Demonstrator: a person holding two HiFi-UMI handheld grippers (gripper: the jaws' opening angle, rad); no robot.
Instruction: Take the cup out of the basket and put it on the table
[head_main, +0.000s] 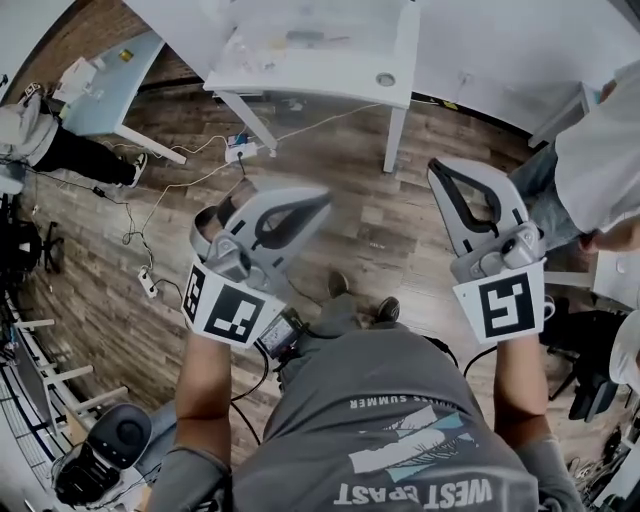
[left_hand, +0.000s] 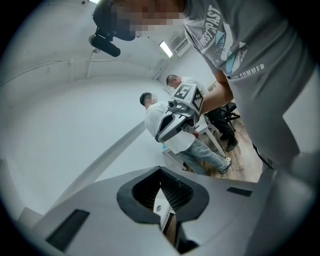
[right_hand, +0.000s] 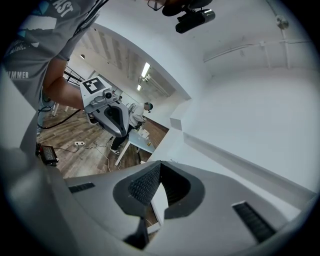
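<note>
No cup and no basket shows in any view. A white table (head_main: 330, 70) stands ahead of me at the top of the head view, with a few faint small items on it. Both grippers are held up in front of my chest, above the wooden floor. The left gripper (head_main: 322, 196) has its jaws shut with nothing between them, its tips (left_hand: 160, 170) meeting. The right gripper (head_main: 436, 166) is also shut and empty (right_hand: 159, 164). Each gripper view catches the other gripper in the air: the right one (left_hand: 177, 117), the left one (right_hand: 107, 110).
A power strip (head_main: 148, 285) and cables lie on the wooden floor at left. One person sits by a pale blue desk (head_main: 110, 90) at far left; another person (head_main: 600, 160) stands at right. An office chair (head_main: 110, 450) is at lower left.
</note>
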